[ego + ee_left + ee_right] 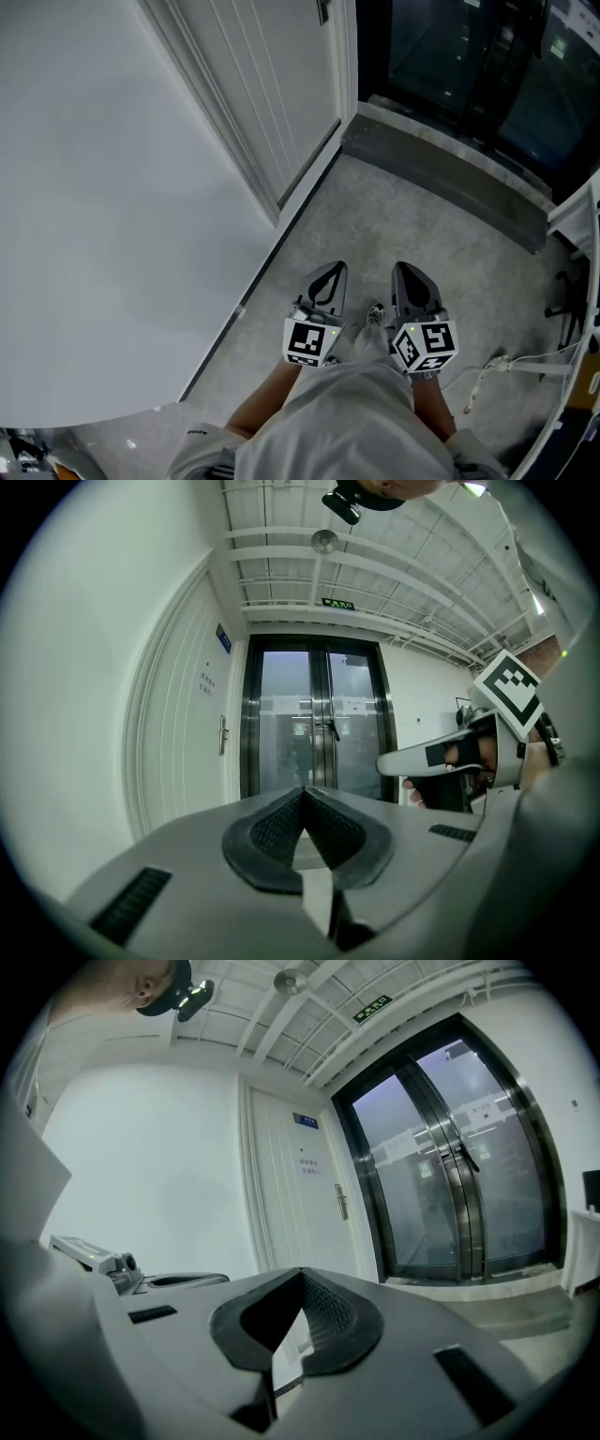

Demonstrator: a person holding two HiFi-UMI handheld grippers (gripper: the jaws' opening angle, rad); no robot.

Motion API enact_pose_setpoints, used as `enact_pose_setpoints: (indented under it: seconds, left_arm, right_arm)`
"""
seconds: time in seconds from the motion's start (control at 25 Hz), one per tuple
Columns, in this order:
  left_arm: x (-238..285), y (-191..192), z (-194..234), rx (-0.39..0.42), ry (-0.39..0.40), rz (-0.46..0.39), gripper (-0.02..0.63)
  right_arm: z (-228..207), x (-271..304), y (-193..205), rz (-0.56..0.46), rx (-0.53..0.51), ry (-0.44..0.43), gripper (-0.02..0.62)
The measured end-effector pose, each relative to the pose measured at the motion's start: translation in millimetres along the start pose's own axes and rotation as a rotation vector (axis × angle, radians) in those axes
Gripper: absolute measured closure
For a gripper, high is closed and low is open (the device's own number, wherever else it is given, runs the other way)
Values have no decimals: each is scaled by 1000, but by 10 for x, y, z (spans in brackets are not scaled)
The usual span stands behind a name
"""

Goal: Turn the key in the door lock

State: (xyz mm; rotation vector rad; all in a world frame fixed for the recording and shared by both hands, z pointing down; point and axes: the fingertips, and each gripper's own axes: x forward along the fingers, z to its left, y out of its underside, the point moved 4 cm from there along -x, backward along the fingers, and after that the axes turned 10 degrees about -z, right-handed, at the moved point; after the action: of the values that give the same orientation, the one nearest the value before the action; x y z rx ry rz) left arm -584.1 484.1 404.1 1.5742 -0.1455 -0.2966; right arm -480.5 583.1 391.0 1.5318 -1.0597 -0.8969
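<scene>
A white panelled door (183, 742) stands ahead on the left, with a small lever handle (223, 734) on its right edge; the right gripper view shows the same handle (342, 1202). No key can be made out at this distance. My left gripper (335, 269) and right gripper (406, 269) are held side by side at waist height, well short of the door. Both point forward. The left gripper (304, 790) has its pads closed together with nothing between them. The right gripper (302, 1272) is likewise shut and empty.
A dark-framed glass double door (319, 719) fills the end of the corridor behind a raised stone threshold (441, 169). A plain white wall (103, 216) runs along the left. A white cable (511, 364) lies on the concrete floor at the right beside white furniture (583, 225).
</scene>
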Motion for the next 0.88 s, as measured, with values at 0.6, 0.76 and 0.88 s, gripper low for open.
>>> enact_pose_setpoints:
  seconds: [0.6, 0.76, 0.88]
  left_arm:
    - [1714, 98, 324, 26, -121, -20, 598]
    - [2092, 31, 287, 30, -155, -44, 598]
    - [2314, 43, 285, 32, -168, -45, 598]
  right_arm:
    - [-1199, 1377, -218, 29, -36, -137, 598]
    - [-1542, 1598, -376, 15, -43, -162, 598]
    - [-1760, 1759, -450, 0, -41, -166, 598]
